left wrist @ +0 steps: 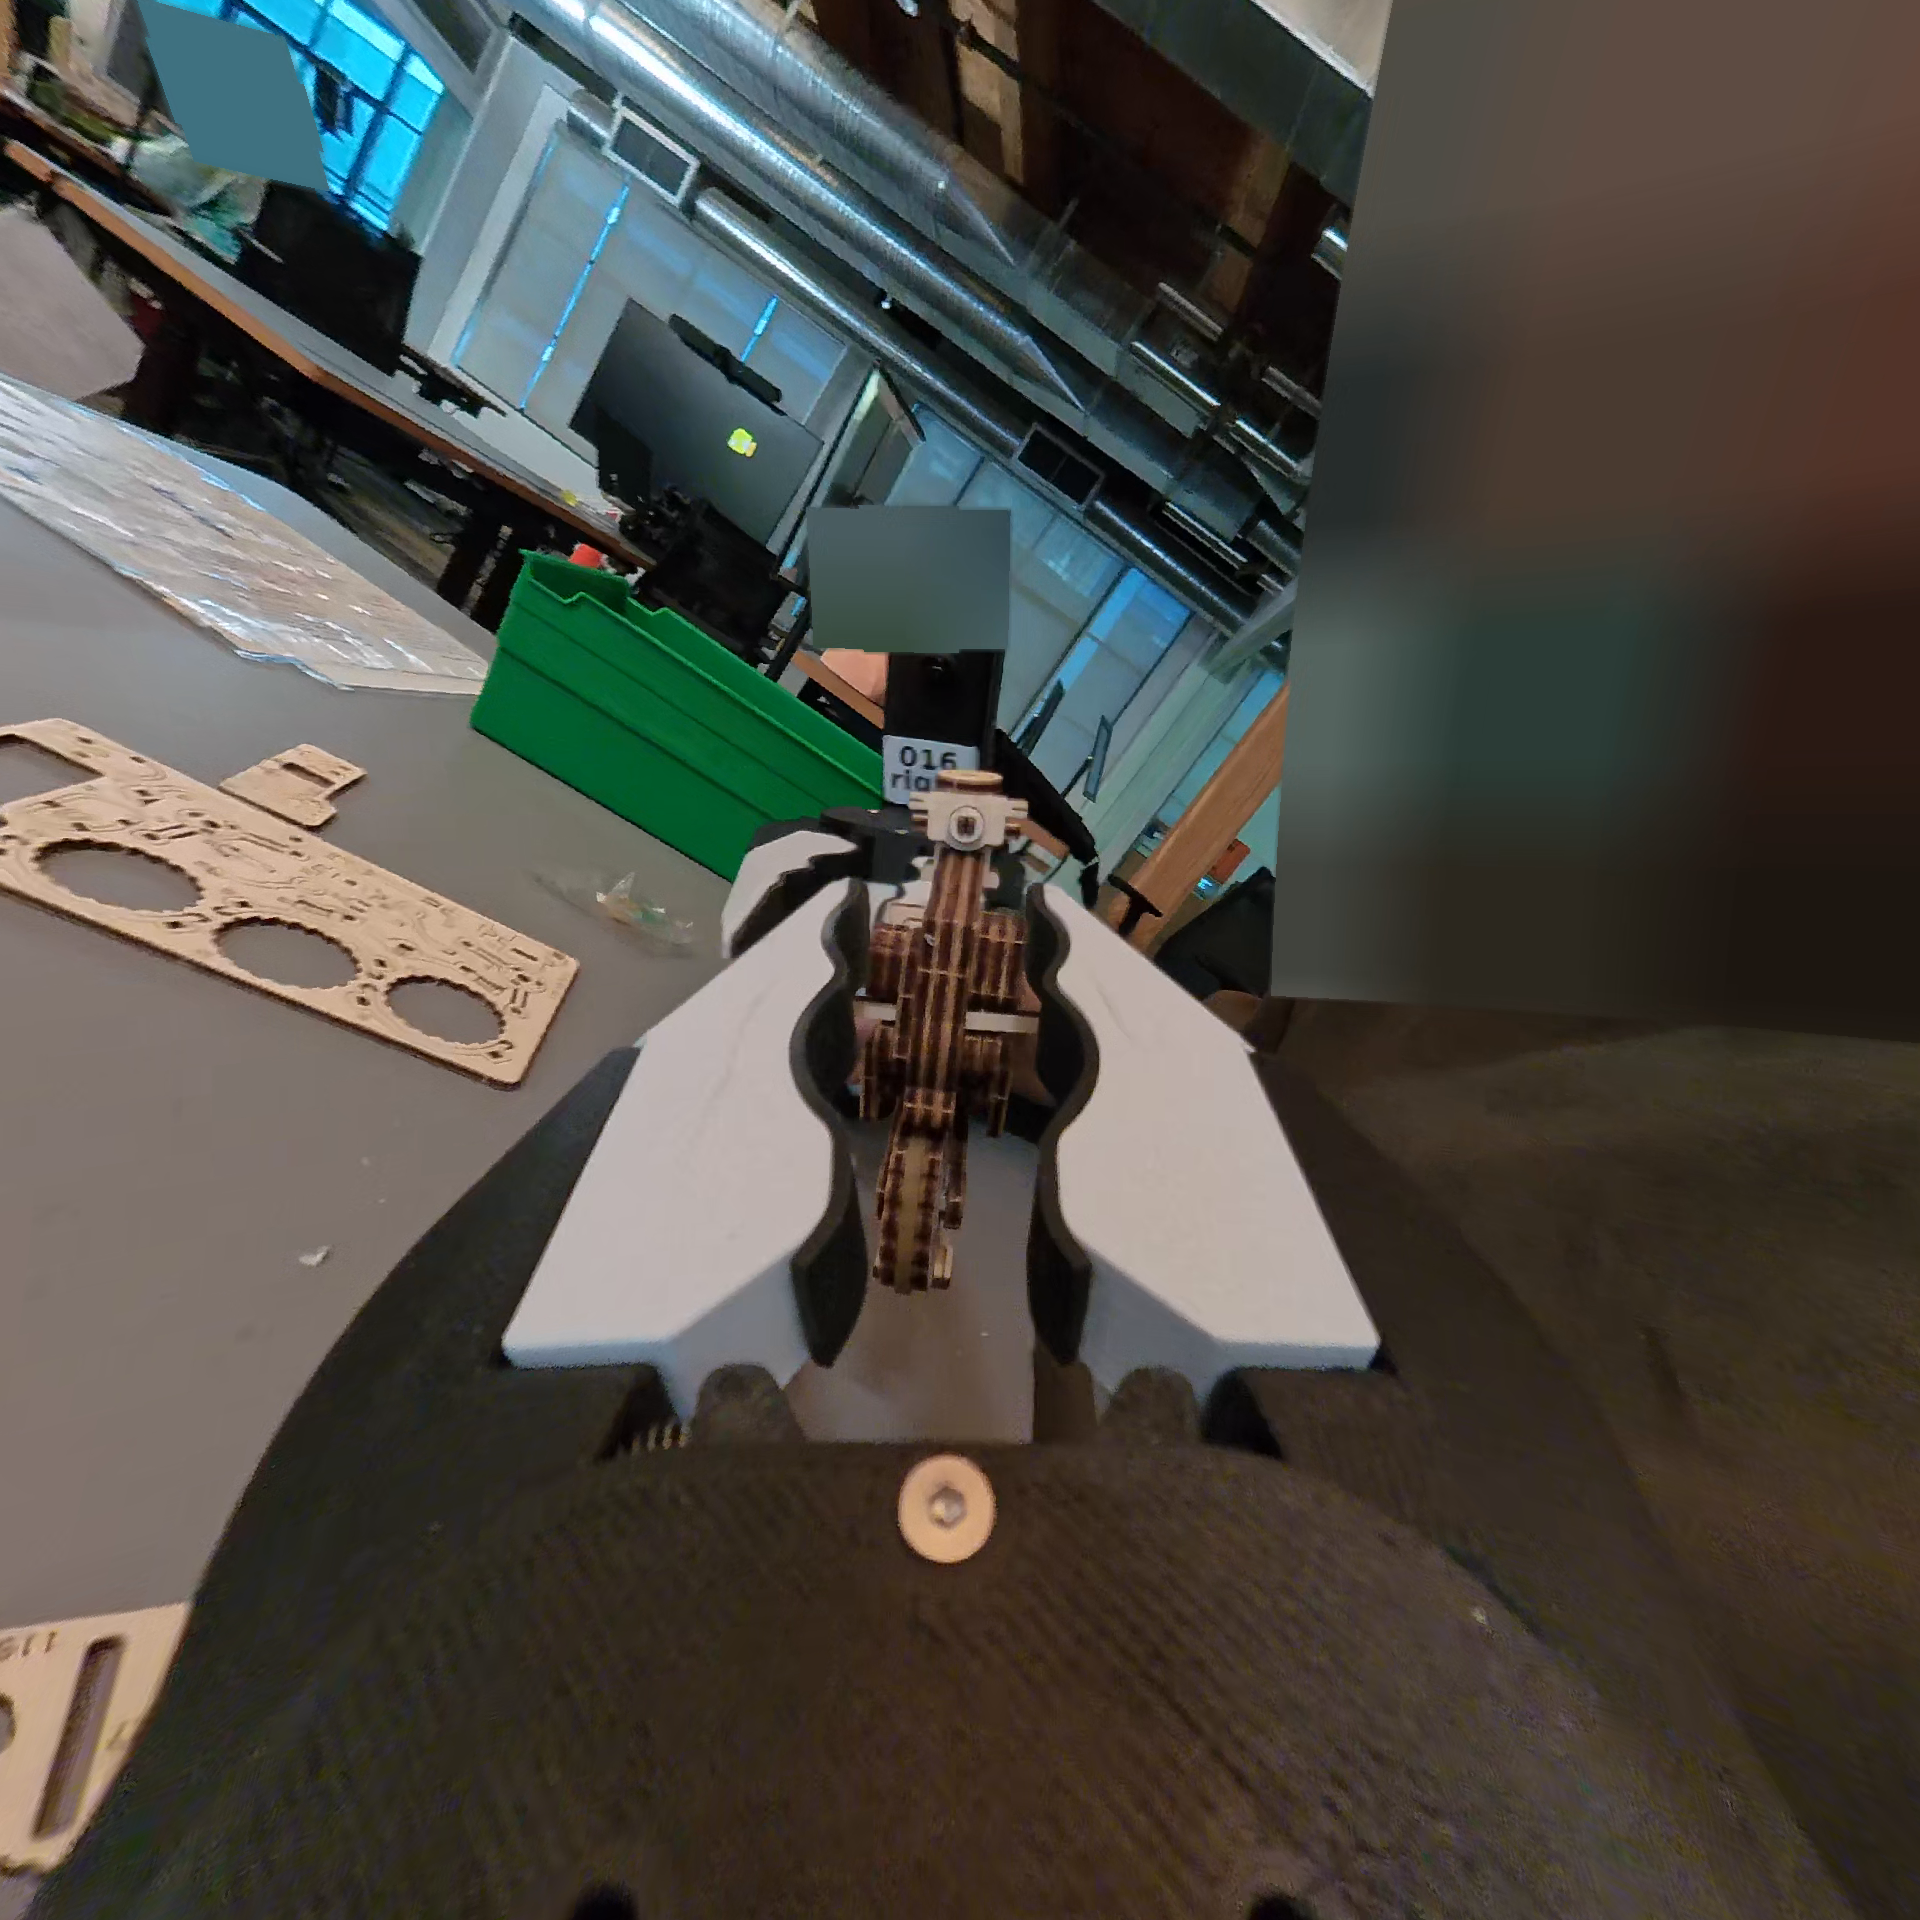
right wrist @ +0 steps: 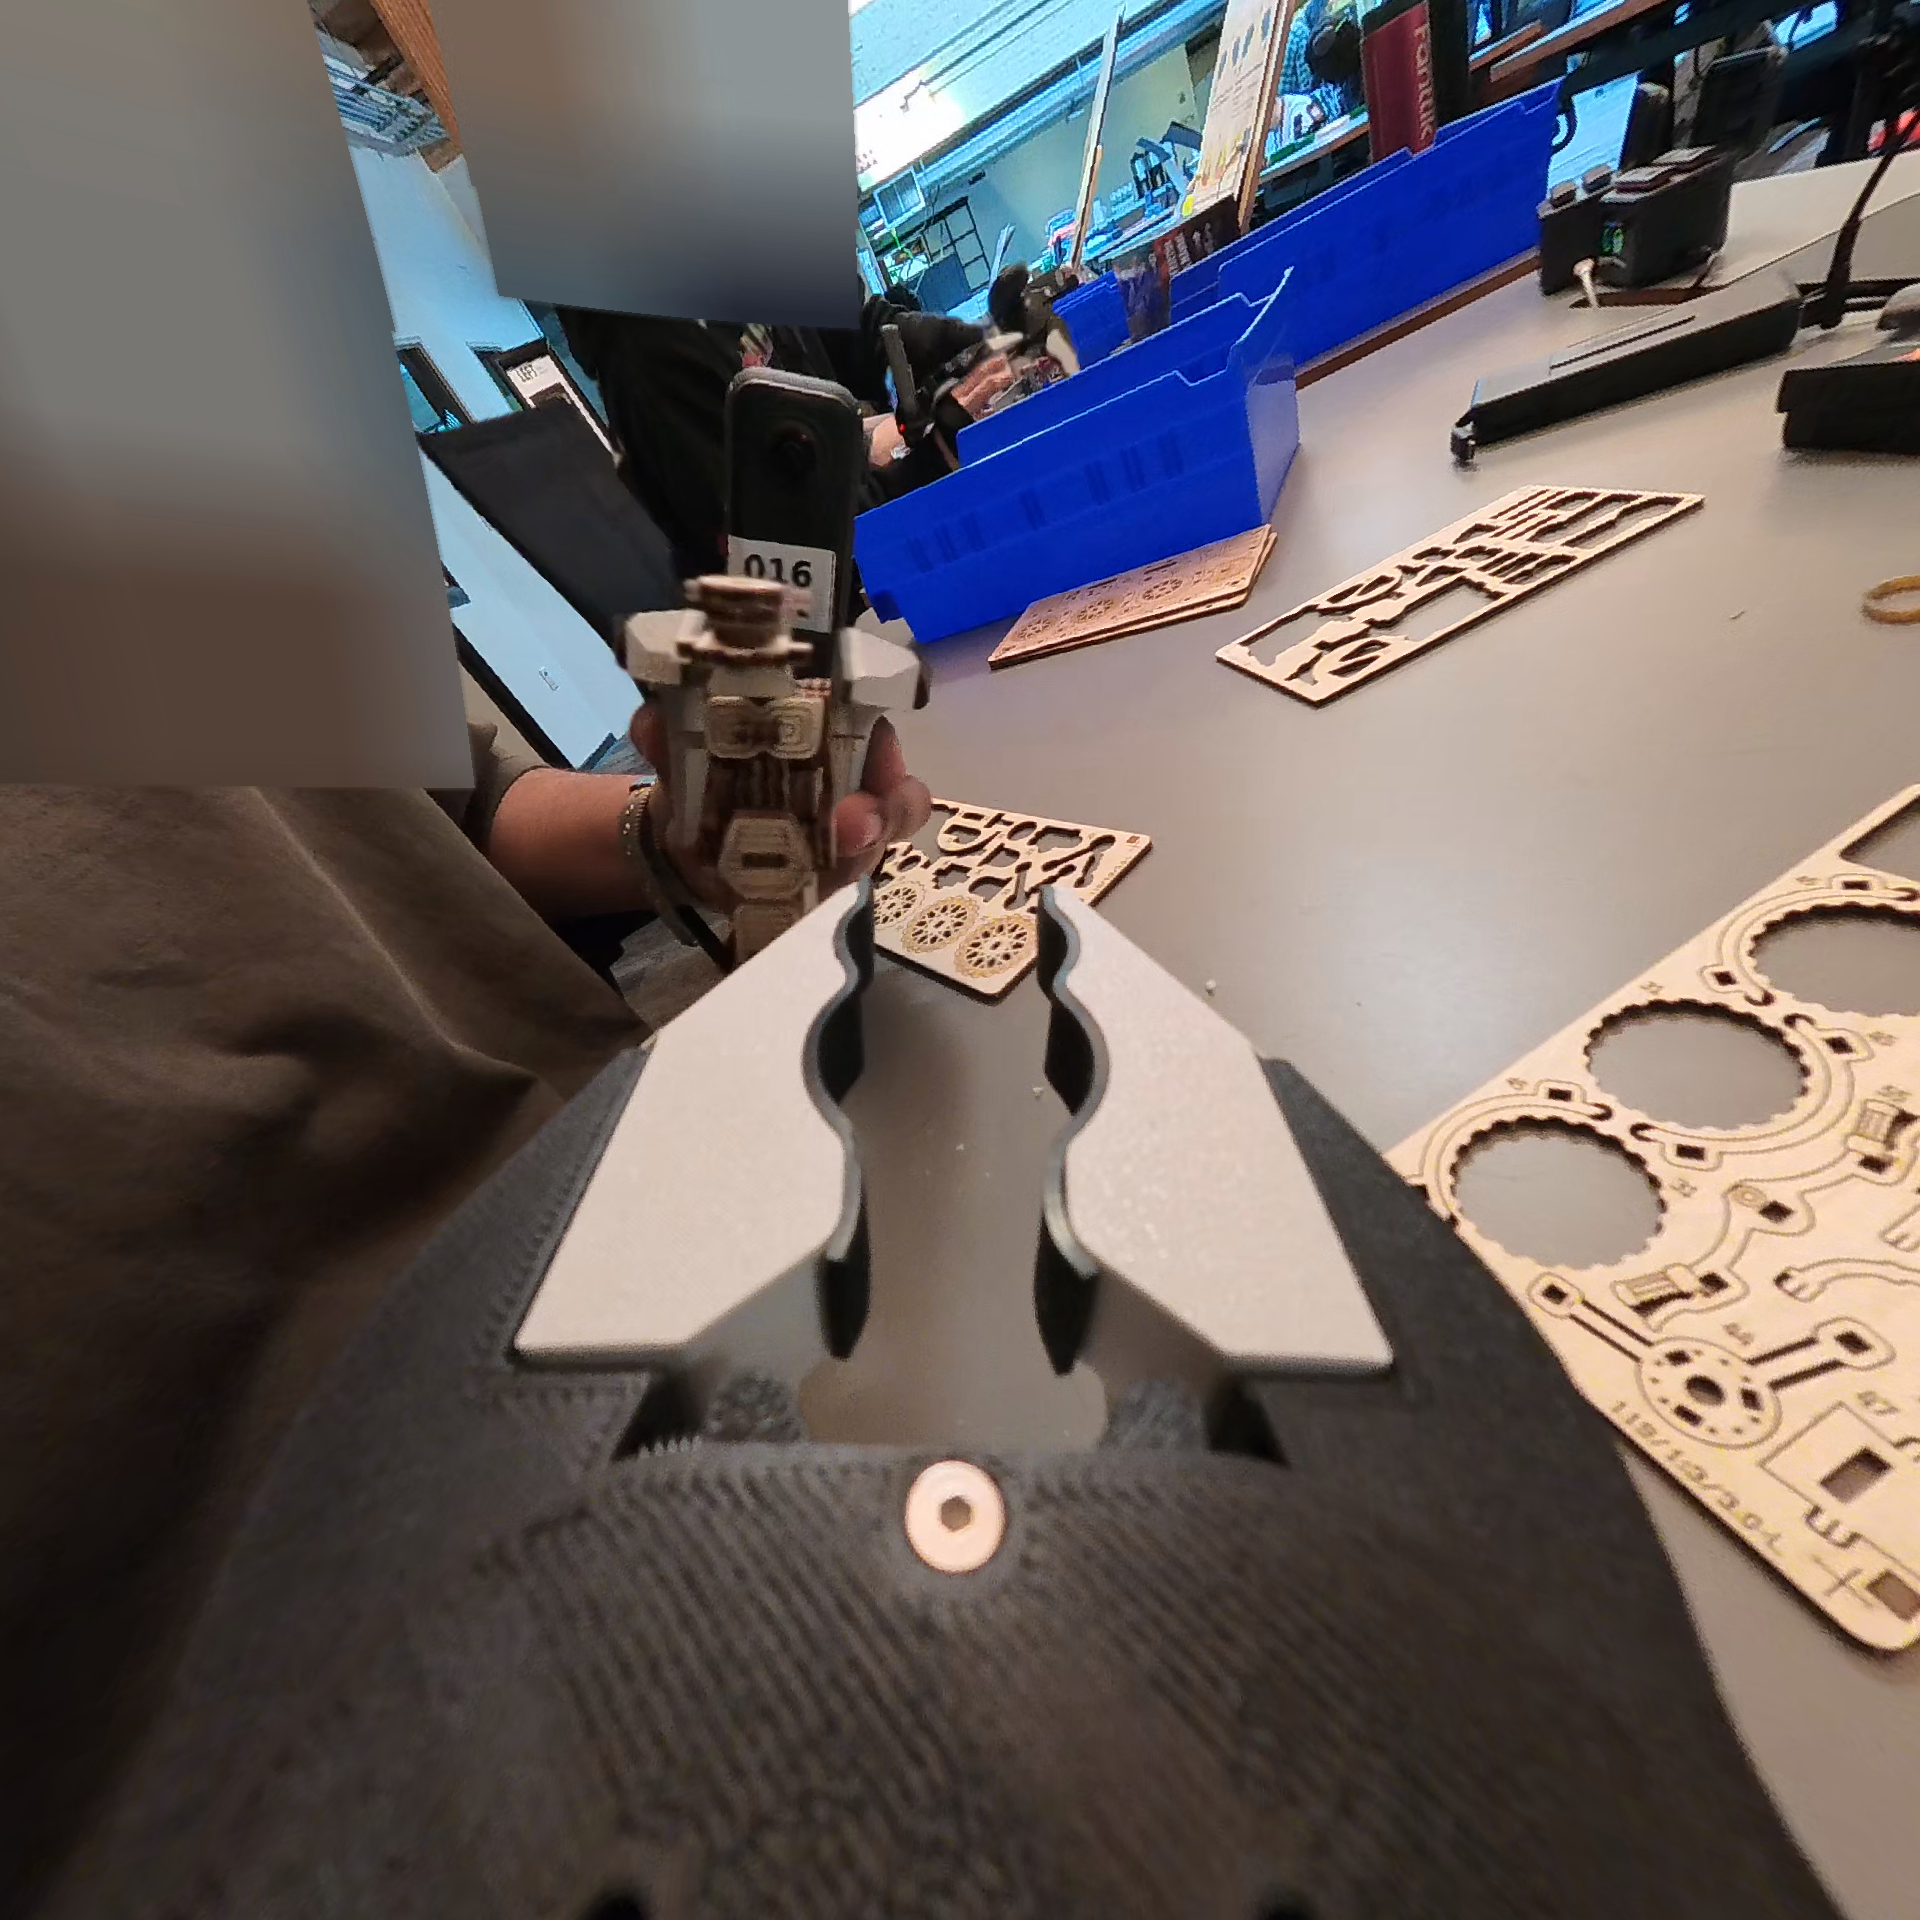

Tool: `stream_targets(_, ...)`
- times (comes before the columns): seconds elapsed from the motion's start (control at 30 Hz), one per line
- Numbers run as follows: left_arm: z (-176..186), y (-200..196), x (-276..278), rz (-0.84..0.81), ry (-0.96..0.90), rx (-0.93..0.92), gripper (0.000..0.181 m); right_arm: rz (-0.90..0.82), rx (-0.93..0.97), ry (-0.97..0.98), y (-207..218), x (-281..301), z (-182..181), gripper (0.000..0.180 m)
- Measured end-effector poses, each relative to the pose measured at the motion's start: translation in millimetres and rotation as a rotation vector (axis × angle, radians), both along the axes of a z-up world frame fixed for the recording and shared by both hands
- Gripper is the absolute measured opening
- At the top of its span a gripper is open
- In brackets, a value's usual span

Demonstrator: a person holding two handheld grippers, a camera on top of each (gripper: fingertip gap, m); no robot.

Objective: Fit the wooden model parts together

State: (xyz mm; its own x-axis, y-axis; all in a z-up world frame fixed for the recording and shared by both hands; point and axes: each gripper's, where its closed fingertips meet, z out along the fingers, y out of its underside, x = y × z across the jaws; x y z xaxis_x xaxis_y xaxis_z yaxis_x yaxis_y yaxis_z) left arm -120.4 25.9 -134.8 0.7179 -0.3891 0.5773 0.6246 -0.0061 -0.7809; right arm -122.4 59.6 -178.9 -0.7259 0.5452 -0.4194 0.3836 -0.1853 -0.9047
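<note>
Between left tool [left wrist: 948,1049] fingers — 1 wooden model [left wrist: 940,1039].

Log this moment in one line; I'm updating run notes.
left tongs: shut on wooden model | right tongs: open, empty | punched sheets on table

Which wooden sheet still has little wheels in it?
The small sheet just past the right hand-held gripper: three spoked wheels sit in it. The others show only holes.

Right wrist view: my right gripper's pale fingers [right wrist: 727,1122] hide the foot of the layered brown wooden model [right wrist: 750,769]. The pale punched-out plywood sheet with round holes [right wrist: 1662,1247] is cut off at the right edge. Left wrist view: the small clear packet on the grey worktop [left wrist: 623,899] is too blurred to identify.
</note>
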Motion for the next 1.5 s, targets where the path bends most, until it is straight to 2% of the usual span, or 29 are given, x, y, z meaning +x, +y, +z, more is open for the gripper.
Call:
stream_targets(0.7, -12, 6, -15, 0.05, -0.109, -0.059, 0.026, 0.045, -0.03, -0.017, -31, 5, 3, 0.04)
stream_targets(1.13, -12, 6, -13, 0.036, -0.139, -0.053, 0.026, 0.084, -0.068, -0.058, -37, 7, 2, 0.032)
stream_targets(1.5, -10, 6, -14, 0.036, -0.161, -0.042, 0.027, 0.086, -0.024, -0.047, -41, 8, -1, 0.029)
